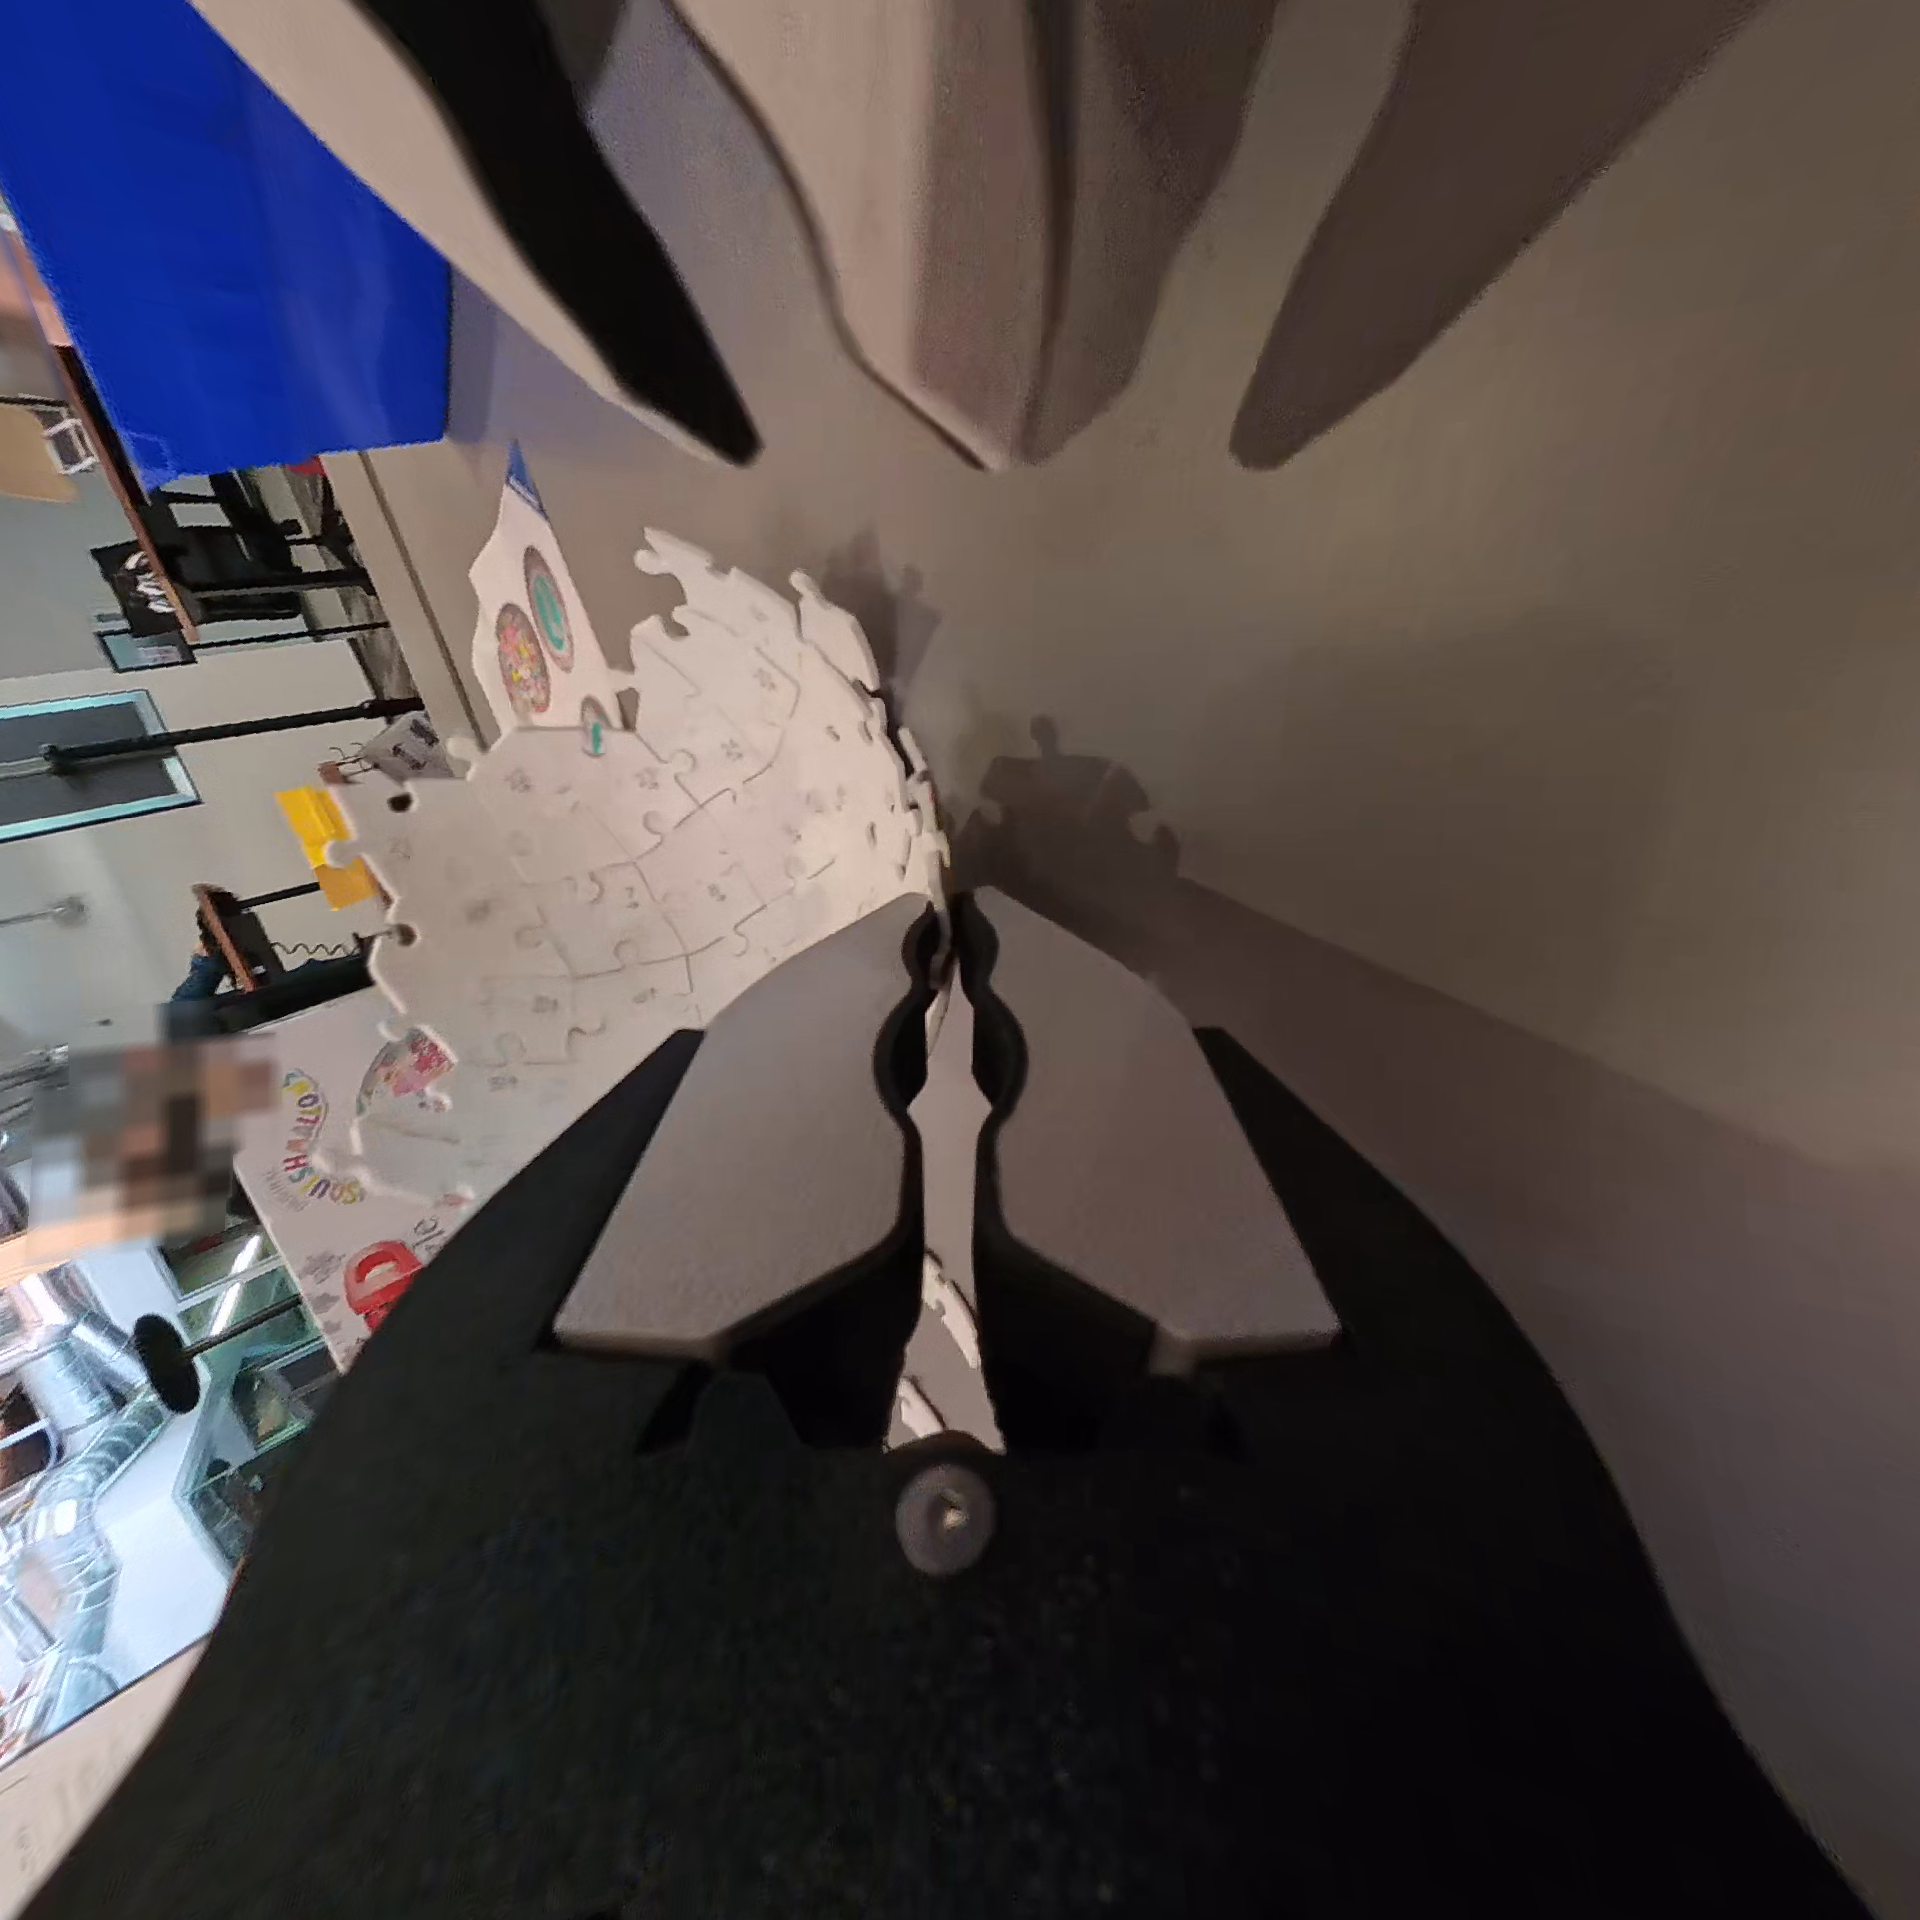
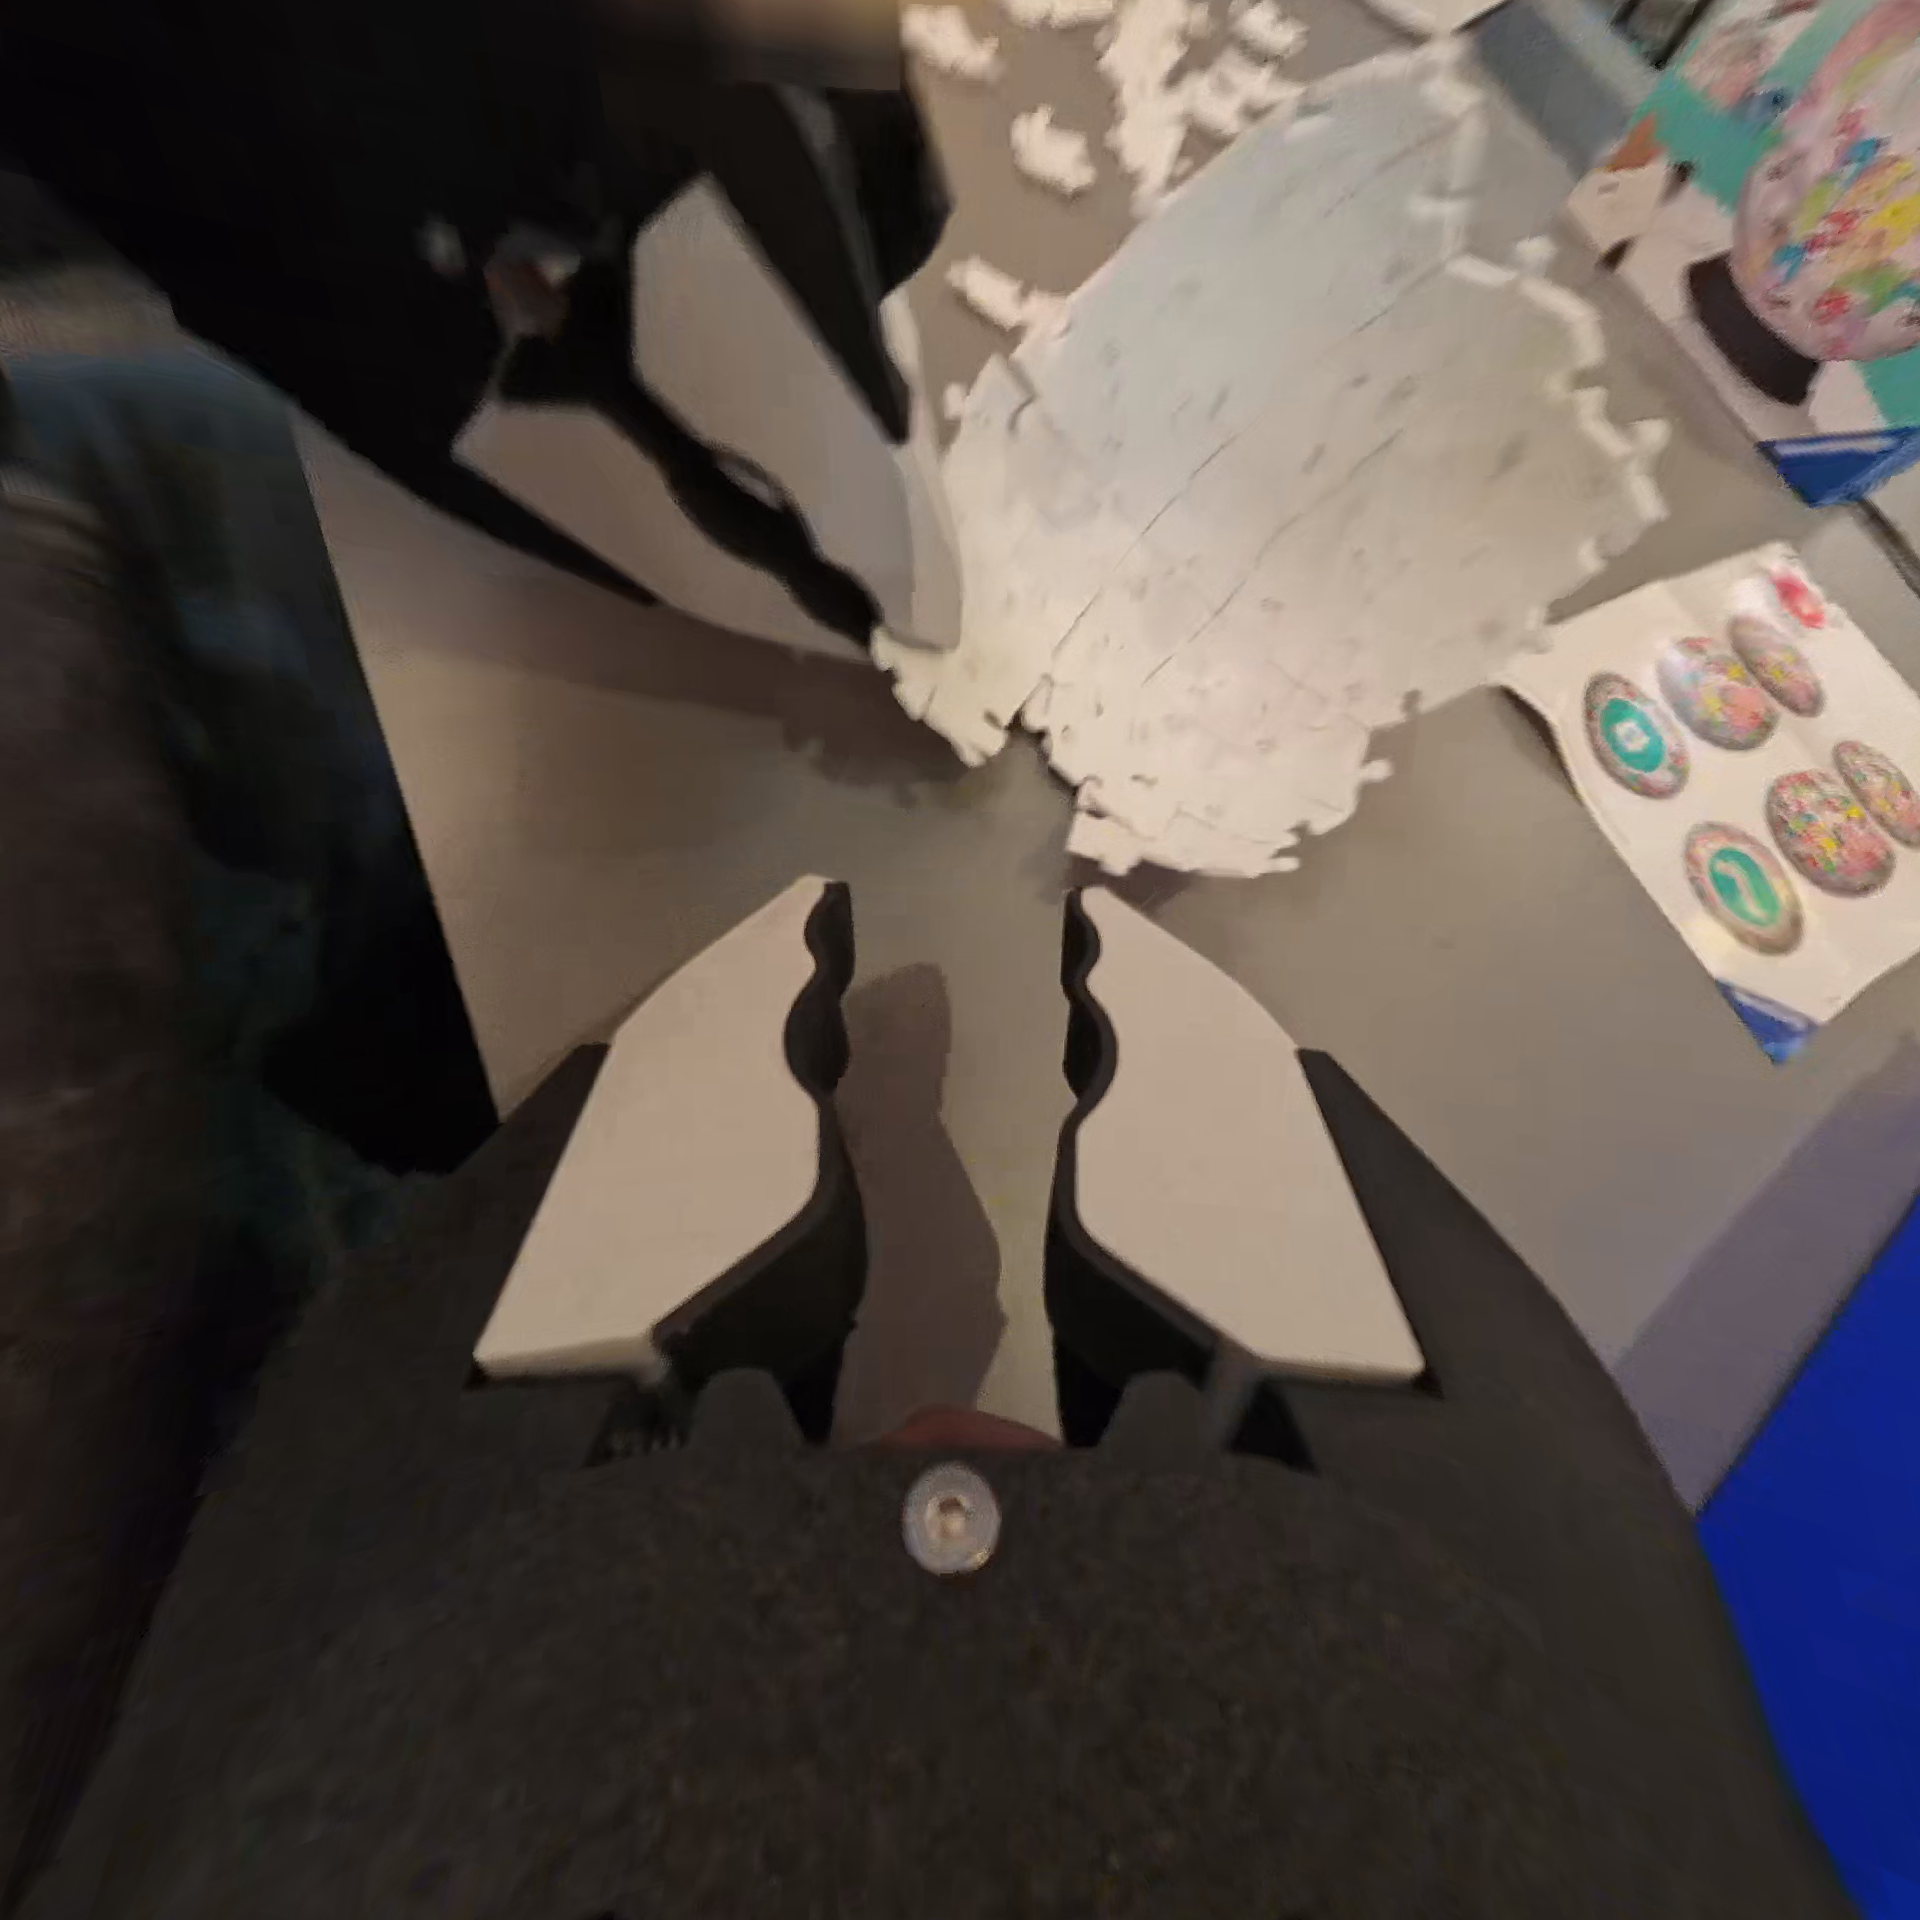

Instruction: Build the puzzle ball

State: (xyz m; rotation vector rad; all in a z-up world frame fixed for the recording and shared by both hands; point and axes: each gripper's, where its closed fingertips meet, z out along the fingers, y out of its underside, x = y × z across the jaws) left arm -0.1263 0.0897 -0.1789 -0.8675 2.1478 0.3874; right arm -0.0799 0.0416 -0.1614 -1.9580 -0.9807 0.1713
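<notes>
Shell (image 1: 675, 862) fills the left wrist view: a curved white sheet of joined puzzle pieces, its rim pinched between the nearly closed tips of the left gripper (image 1: 951, 930), probably to steady it for the next piece. A printed leaflet (image 1: 525, 623) lies just behind the shell.

In the right wrist view, the right gripper (image 2: 956, 904) hovers empty, fingers narrowly apart, just short of the shell. Loose pieces (image 2: 1049, 151) lie beyond the shell, the picture box (image 2: 1808, 208) to its right; nothing blocks the approach.
</notes>
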